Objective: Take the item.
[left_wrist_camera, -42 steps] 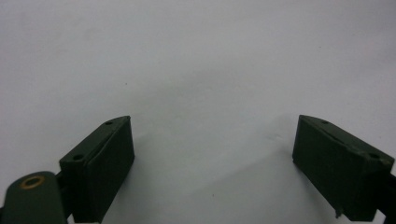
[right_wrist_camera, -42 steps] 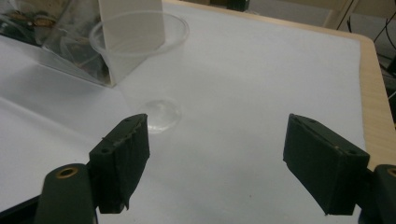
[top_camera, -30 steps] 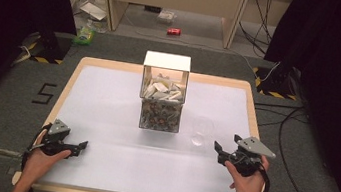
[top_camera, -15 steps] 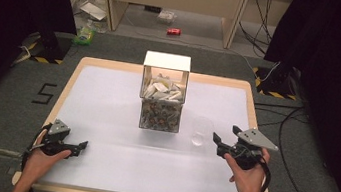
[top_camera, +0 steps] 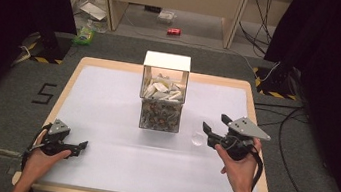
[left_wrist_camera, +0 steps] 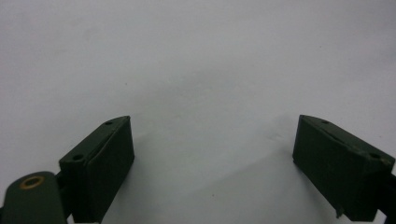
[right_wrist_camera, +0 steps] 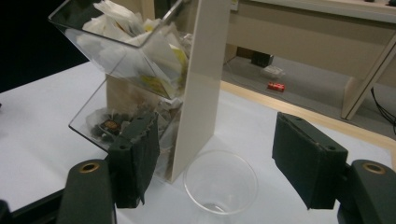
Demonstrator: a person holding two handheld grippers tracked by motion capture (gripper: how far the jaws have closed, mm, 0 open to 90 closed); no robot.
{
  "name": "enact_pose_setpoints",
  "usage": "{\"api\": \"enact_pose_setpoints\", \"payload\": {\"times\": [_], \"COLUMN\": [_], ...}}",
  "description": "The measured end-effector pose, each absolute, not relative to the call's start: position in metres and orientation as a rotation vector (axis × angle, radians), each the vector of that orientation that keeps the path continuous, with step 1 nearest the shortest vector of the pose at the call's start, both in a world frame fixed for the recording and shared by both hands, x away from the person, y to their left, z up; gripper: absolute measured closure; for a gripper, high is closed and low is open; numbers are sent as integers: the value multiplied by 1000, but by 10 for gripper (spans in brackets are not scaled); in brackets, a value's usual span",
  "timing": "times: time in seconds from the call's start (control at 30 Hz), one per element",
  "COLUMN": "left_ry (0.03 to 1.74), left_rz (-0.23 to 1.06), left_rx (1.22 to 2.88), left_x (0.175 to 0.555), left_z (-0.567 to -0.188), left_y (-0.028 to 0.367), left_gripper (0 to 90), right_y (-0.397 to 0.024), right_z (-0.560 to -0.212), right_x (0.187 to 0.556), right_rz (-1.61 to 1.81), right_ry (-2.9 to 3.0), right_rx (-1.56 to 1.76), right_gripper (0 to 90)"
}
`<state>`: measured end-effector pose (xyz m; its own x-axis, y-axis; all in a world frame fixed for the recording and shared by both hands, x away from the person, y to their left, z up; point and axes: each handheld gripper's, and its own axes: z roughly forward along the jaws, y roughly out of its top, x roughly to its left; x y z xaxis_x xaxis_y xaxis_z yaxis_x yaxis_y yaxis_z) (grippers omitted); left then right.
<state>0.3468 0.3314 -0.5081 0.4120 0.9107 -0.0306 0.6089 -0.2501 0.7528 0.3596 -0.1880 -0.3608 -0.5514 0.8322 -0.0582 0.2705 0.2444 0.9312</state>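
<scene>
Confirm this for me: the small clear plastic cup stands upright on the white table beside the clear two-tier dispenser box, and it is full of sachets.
Not quite. The small clear plastic cup is empty, as the right gripper view shows. It does stand upright on the white table beside the clear two-tier dispenser box.

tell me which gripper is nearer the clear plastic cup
Right. The right gripper hovers just beside the clear plastic cup, jaws open toward it. The left gripper rests far across the table, near its front left corner.
</scene>
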Motion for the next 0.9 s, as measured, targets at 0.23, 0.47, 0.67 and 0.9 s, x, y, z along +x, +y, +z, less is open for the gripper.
{"api": "enact_pose_setpoints", "payload": {"times": [0.23, 0.47, 0.67, 0.9], "left_ry": [1289, 1289, 1290, 1289], "left_rz": [549, 547, 547, 547], "left_rx": [1968, 1967, 1966, 1966], "left_x": [347, 347, 347, 347], "left_z": [-508, -508, -508, -508], "left_y": [331, 332, 332, 332], "left_gripper": [117, 117, 118, 118], "right_y": [-175, -167, -158, -151], "right_z": [-354, -349, -344, -341], "right_x": [362, 364, 365, 367], "right_rz": [1323, 1336, 1356, 1368], "right_ry": [1972, 1977, 1985, 1987], "right_rx": [966, 944, 914, 894], "right_gripper": [345, 352, 360, 360]}}
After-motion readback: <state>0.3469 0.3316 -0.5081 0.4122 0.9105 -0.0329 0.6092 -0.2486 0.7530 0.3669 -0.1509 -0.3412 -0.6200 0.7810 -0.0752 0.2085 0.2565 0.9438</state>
